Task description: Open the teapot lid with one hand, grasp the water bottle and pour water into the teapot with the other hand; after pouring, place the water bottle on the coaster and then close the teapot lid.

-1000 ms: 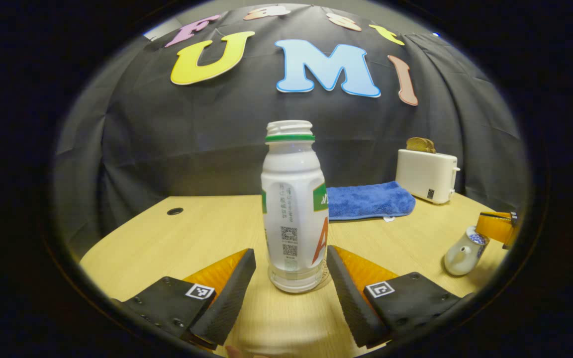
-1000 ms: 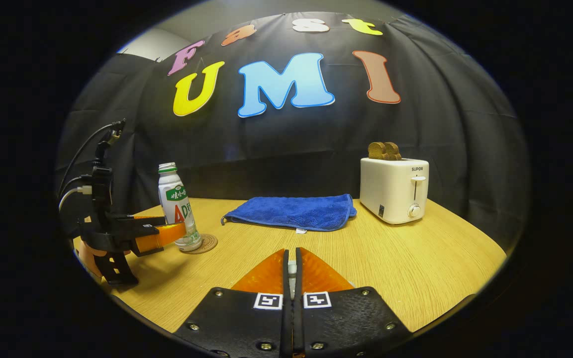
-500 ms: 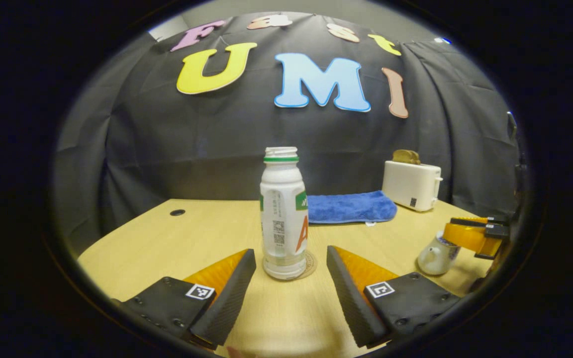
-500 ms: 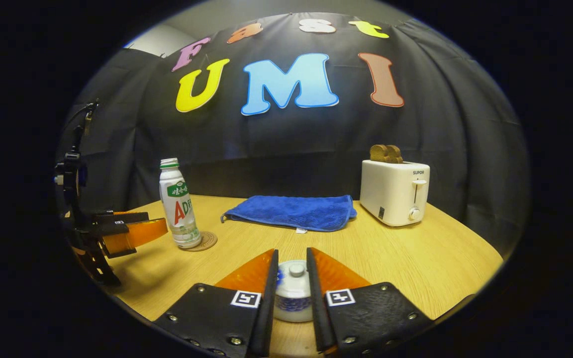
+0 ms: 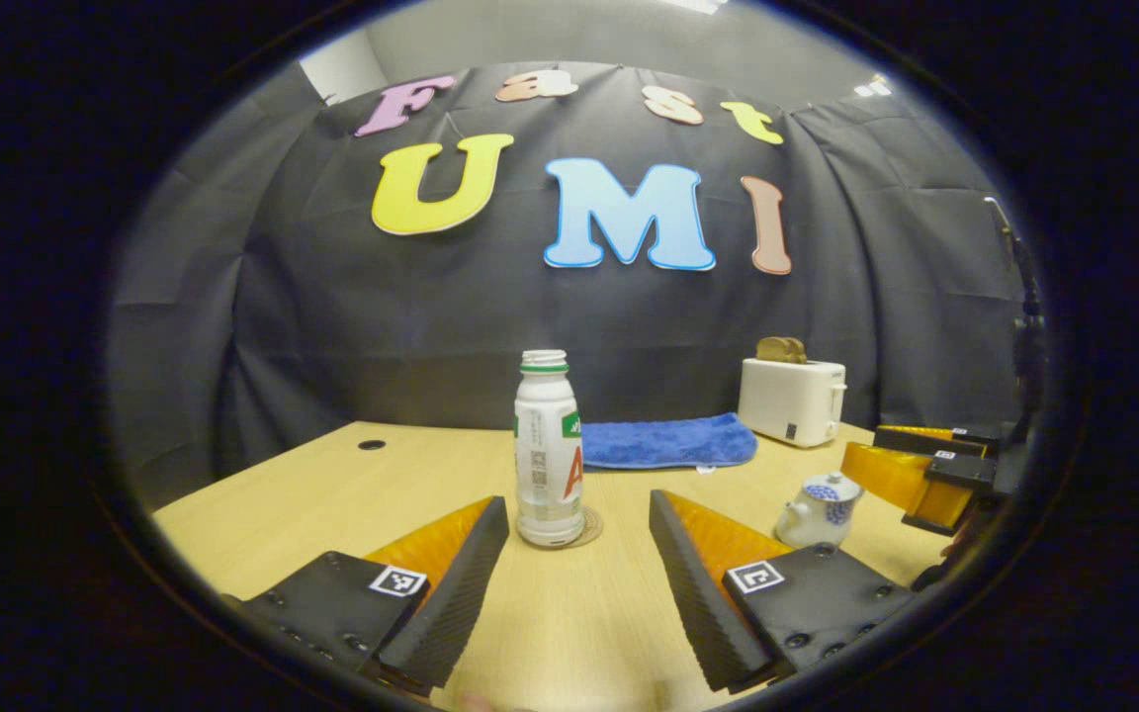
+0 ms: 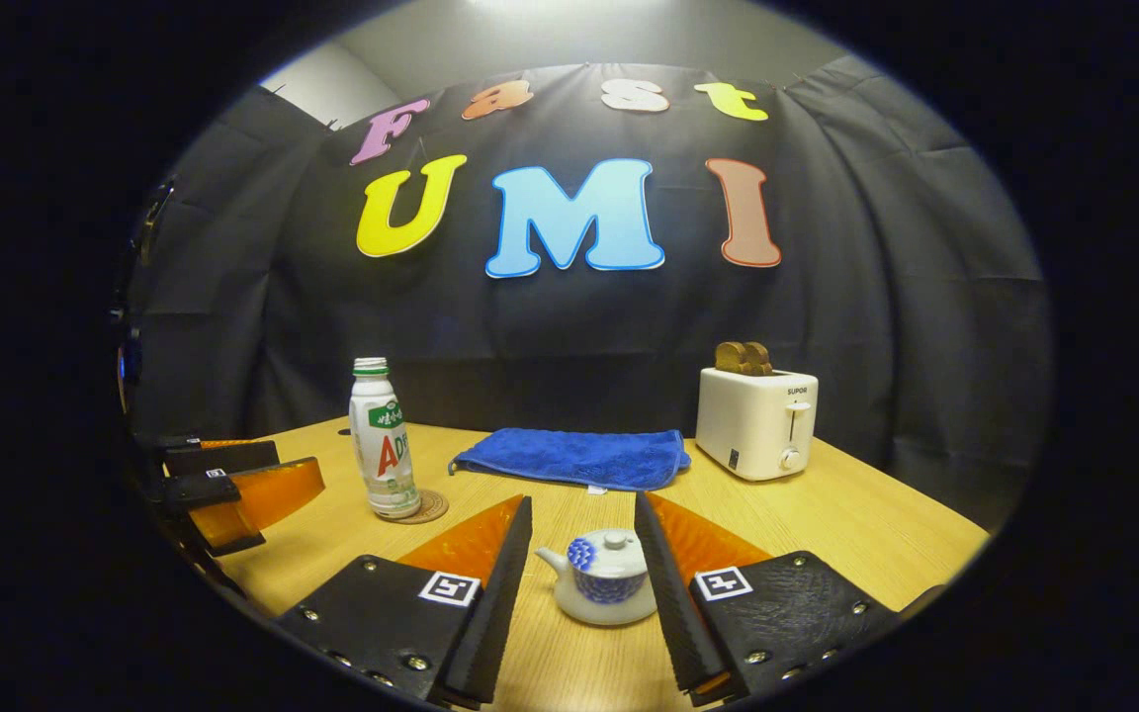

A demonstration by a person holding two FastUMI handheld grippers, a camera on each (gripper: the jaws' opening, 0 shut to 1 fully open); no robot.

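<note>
Teapot (image 6: 603, 585) lidded, on tabletop (image 6: 856, 519) between your wide right tongs (image 6: 581, 583), untouched | bottle (image 5: 547, 448) uncapped on coaster (image 5: 586, 531) beyond wide left tongs (image 5: 577, 564) | risk: a sideways swing could tip either.

Booth interior. Surface (image 6: 856, 524): light wood-grain top with a rounded front edge; one small dark round hole (image 5: 371, 445) set near its far left corner. Wall (image 6: 876, 297): black cloth, creased and hung in folds, enclosing the back and both sides down to the level of the surface. Above the cloth: a plain pale wall (image 6: 569, 35), brightly lit from overhead. Standing items at the back of the surface: a white toaster (image 6: 755, 422) with two brown slices upright in its slots, far right; a blue towel (image 6: 574, 458), folded flat, just left of the toaster.
</note>
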